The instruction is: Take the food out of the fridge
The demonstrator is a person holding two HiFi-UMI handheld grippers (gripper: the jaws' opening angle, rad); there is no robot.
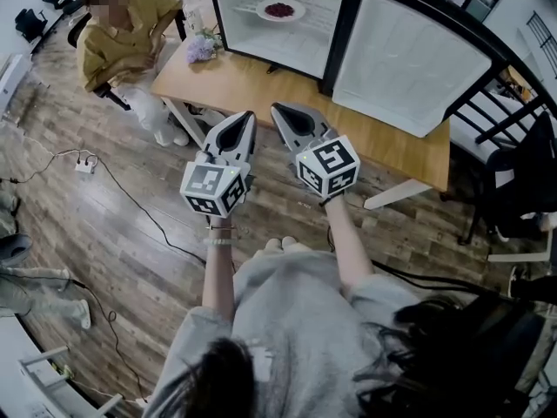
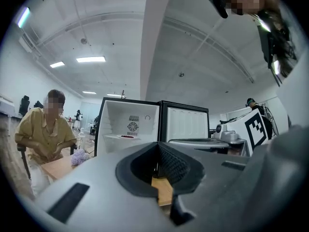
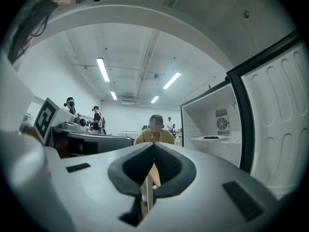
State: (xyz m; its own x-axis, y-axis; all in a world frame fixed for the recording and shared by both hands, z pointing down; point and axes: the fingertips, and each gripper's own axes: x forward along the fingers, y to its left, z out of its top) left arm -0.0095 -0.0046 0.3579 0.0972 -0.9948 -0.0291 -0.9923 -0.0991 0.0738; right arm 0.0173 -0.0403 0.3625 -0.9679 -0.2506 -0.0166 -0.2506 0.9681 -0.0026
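Both left hand-held gripper (image 1: 250, 116) and right hand-held gripper (image 1: 276, 109) are closed; food (image 1: 279, 10) looks dark-red.

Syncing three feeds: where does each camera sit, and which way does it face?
Head view: on the person's head, steeply down at table, fridge, left gripper, right gripper; own arms show.
Left gripper view: on that gripper, level along shut jaws toward the fridge.
Right gripper view: likewise, toward the seated person.
All three share the plate.
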